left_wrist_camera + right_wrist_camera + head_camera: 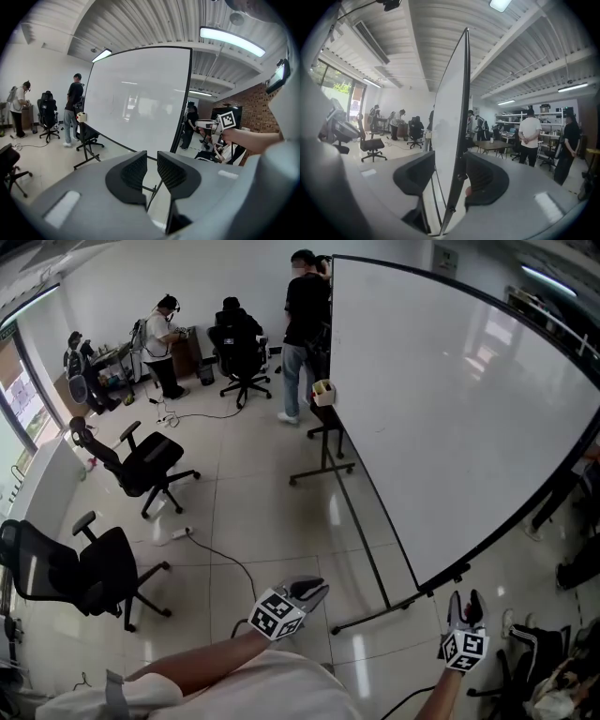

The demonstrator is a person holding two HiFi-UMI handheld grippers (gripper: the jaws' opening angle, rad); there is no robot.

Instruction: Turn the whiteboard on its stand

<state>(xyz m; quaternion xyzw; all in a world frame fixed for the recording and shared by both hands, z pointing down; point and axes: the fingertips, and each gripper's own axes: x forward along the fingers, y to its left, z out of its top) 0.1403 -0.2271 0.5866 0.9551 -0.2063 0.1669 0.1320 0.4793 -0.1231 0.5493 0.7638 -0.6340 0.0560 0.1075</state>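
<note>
Right tool released, whiteboard edge between its jaws, not clamped. Left tool released, empty, clear of board.

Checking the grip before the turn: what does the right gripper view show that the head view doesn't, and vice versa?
Only the right gripper view: the large white, black-framed whiteboard edge-on between the open jaws of the right gripper; a brown table behind it. Only the head view: the board's broad front face and the gripper's black-and-white marker cube. Both: whiteboard and right gripper.
</note>
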